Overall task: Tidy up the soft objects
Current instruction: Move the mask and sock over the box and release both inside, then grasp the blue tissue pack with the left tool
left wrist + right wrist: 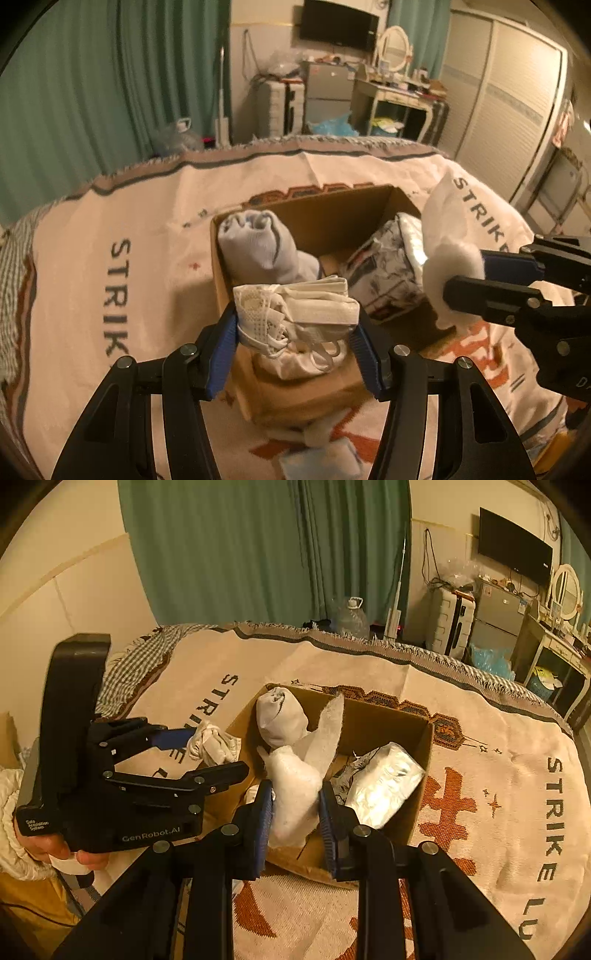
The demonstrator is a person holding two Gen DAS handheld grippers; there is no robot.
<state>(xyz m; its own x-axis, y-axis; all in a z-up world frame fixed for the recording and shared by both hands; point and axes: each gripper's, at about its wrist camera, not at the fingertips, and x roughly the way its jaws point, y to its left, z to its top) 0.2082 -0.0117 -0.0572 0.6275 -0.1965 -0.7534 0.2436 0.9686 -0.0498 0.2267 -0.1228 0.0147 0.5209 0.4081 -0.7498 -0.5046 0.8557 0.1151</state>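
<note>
The left gripper [295, 332] pinches a bundle of white face masks [299, 306] above the near edge of the cardboard box [306, 391]. At about three o'clock from it, the right gripper [295, 808] squeezes a fluffy white cloth [299, 790] over the box. Farther in, a rolled grey sock [258, 243] leans at ten o'clock and a silvery packet [384, 786] lies at two o'clock, all on the printed blanket [74, 295].

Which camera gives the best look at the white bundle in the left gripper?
The left wrist view: the white bundle sits between the left gripper pads, mesh and straps visible, over the cardboard box. In the right wrist view the bundle is small, side-on, partly hidden by the gripper.
</note>
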